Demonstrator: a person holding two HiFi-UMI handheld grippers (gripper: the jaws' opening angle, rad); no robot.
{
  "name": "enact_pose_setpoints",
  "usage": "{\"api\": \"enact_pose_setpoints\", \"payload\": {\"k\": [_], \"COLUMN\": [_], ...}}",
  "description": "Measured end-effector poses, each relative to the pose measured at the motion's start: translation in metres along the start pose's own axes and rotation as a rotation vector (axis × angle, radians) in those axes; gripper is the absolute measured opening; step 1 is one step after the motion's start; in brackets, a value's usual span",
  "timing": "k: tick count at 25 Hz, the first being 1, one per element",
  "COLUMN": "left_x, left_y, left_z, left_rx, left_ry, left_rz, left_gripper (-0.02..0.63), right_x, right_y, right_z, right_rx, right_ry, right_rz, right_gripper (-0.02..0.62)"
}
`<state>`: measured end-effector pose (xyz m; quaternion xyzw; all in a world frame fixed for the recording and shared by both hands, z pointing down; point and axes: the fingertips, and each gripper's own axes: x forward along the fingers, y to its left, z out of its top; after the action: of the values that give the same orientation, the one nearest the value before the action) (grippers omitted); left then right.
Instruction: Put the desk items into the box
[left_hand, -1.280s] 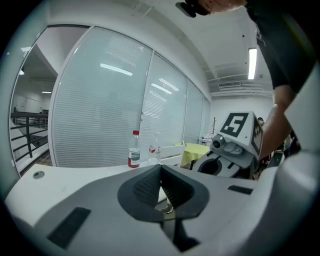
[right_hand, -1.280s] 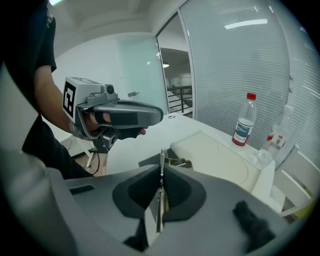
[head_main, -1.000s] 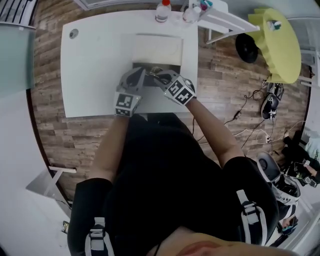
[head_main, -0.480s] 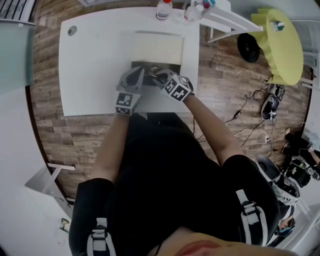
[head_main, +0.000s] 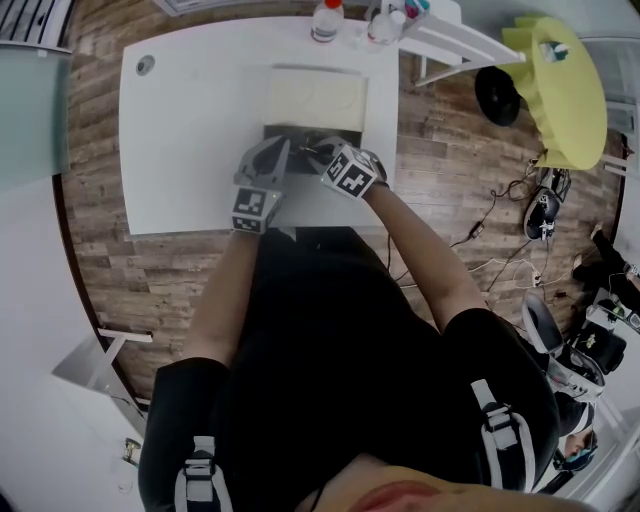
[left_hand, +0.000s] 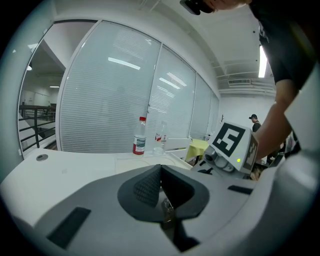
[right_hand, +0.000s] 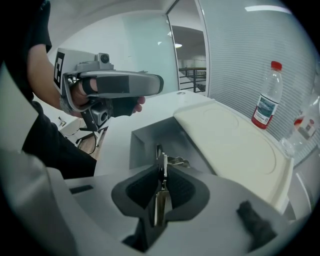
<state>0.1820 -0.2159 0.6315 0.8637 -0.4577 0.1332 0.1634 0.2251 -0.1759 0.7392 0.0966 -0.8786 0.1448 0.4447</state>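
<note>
Right gripper (right_hand: 161, 167): jaws nearly together, pinching a small thin silvery metal item (right_hand: 172, 161) edge-on between the pads. A bit of wire loop sticks out past the tips. The jaws have just been opening a touch, but the metal item is between them and the pads look to be on it.

Item location: centre of the right gripper view, directly over the dark grey open compartment (right_hand: 150, 140) of the flat box (head_main: 352, 135). Can't tell if it touches the compartment floor.

Box: upper centre of the head view, on the white desk (head_main: 190, 130). Its cream-coloured lid (right_hand: 225, 140) covers the far part, and the grey compartment is exposed at the near edge.

Left gripper (left_hand: 160, 172): jaws fully together, nothing held. In the head view it sits just left of the right gripper, tips at the near edge of the box. It shows at upper left of the right gripper view, held in a hand (right_hand: 87, 92) above the desk.

A clear plastic bottle with red cap and label (right_hand: 267, 95) stands beyond the lid, at the right of that view.
</note>
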Motion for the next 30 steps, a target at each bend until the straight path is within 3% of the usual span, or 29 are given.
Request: {"api": "enact_pose_setpoints", "payload": {"k": [6, 10, 17, 24, 30], "left_x": [0.0, -0.004, -0.009, -0.019, -0.038], "left_y": [-0.001, -0.002, -0.011, -0.02, -0.038], "left_z": [0.008, 0.012, 0.022, 0.035, 0.06], "left_rx": [0.012, 0.019, 0.045, 0.072, 0.095], "left_ry": [-0.009, -0.015, -0.02, -0.019, -0.035], "left_rz": [-0.009, -0.013, -0.024, -0.03, -0.114], "left_gripper": [0.012, 0.013, 0.013, 0.013, 0.014], "right_x": [-0.002, -0.011, -0.036, -0.086, -0.143], "right_y": [-0.012, -0.019, -0.011, -0.003, 0.005], "right_z": [-0.005, -0.006, 0.0, 0.029, 0.069], "right_rx": [0.027, 0.049, 0.078, 0.158, 0.235], "right_ry": [0.02, 0.011, -0.036, -0.188, -0.41], "right_rz": [-0.059, -0.103, -0.108, -0.161, -0.286], "right_gripper": [0.121, 0.141, 0.143, 0.141, 0.12]}}
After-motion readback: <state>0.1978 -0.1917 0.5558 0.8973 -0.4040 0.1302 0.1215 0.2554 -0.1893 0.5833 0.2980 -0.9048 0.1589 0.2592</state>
